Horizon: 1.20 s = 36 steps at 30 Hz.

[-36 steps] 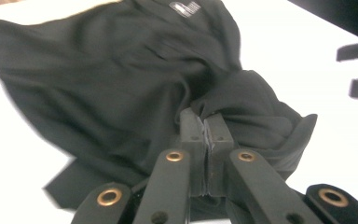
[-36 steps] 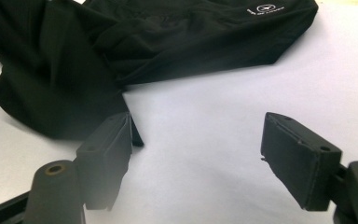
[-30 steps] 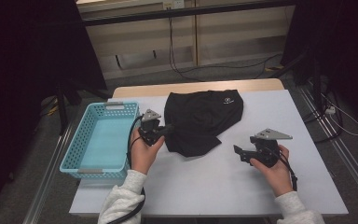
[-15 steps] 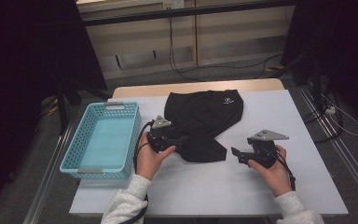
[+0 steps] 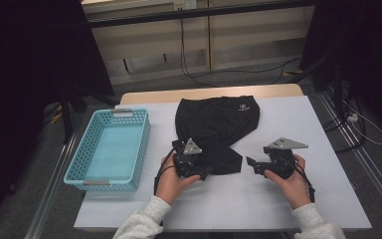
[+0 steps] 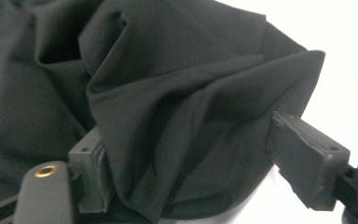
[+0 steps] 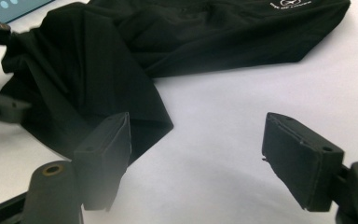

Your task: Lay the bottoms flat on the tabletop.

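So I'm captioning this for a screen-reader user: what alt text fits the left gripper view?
A bunched fold of the black garment lies between the left gripper's two open black jaws, against the white table.

sleeves (image 5: 144,224): pale grey knit | claws: black, brass screws | plates: grey triangular

Black garment (image 5: 214,129) with a small white logo (image 5: 243,105), turquoise perforated basket (image 5: 110,149), white table (image 5: 323,129), black claws with grey plates

Left gripper (image 5: 203,174) and right gripper (image 5: 251,163) gape wide
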Each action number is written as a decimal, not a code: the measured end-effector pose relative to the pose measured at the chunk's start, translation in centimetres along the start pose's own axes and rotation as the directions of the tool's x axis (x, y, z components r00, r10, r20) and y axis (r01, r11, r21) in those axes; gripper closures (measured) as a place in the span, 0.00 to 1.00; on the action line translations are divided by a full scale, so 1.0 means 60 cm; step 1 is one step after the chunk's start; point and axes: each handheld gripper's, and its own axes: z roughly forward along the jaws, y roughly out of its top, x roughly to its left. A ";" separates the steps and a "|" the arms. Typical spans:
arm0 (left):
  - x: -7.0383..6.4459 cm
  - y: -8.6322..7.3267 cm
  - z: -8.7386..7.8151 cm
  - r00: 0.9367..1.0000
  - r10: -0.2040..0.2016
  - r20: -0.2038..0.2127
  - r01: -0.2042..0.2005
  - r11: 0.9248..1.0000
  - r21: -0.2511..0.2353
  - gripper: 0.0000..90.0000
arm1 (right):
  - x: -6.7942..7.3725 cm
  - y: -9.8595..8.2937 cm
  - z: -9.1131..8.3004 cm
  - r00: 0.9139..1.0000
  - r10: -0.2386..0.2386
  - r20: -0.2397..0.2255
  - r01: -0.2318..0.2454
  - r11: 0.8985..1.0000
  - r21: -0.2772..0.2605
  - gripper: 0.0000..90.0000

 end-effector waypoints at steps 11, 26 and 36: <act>-0.016 0.001 0.002 0.999 0.040 0.000 -0.040 0.999 0.015 0.46 | -0.014 -0.001 -0.009 0.999 0.029 0.036 -0.029 0.999 -0.016 0.28; 0.004 0.016 -0.014 0.995 -0.097 0.027 0.097 0.995 -0.015 0.96 | -0.012 -0.002 -0.002 0.999 0.026 0.027 -0.026 1.000 -0.005 0.28; 0.085 0.056 -0.087 0.970 -0.230 -0.073 0.213 0.959 -0.188 0.96 | 0.002 0.007 0.020 1.000 -0.007 0.000 0.007 1.000 0.020 0.26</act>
